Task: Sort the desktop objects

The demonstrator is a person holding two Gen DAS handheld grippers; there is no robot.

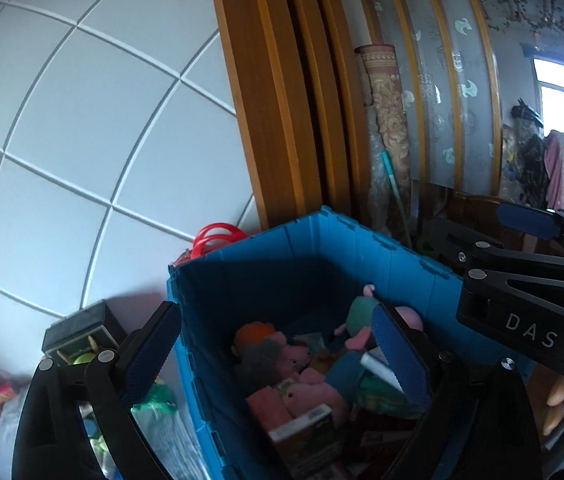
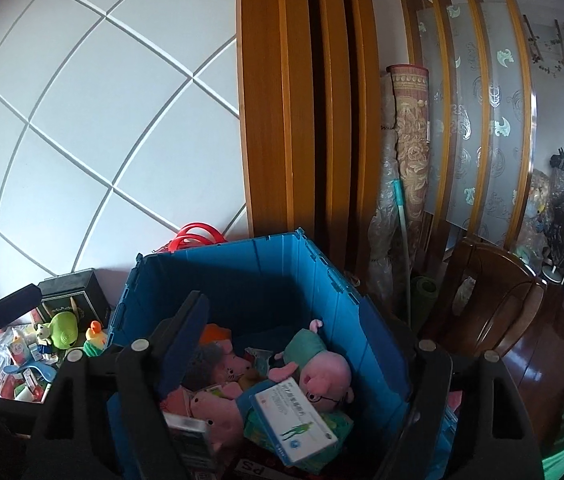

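A blue plastic crate holds pink pig plush toys, a grey plush and several boxes. A white and blue medicine box lies on top of the toys. My left gripper is open and empty above the crate's front. My right gripper is open and empty over the crate; it also shows in the left wrist view at the right. Part of the left gripper shows at the left edge of the right wrist view.
Left of the crate a heap of small items has a green plush, an orange duck toy, a black box and small packets. Red hoops lie behind the crate. A wooden door frame, rolled mats and a wooden chair stand behind and right.
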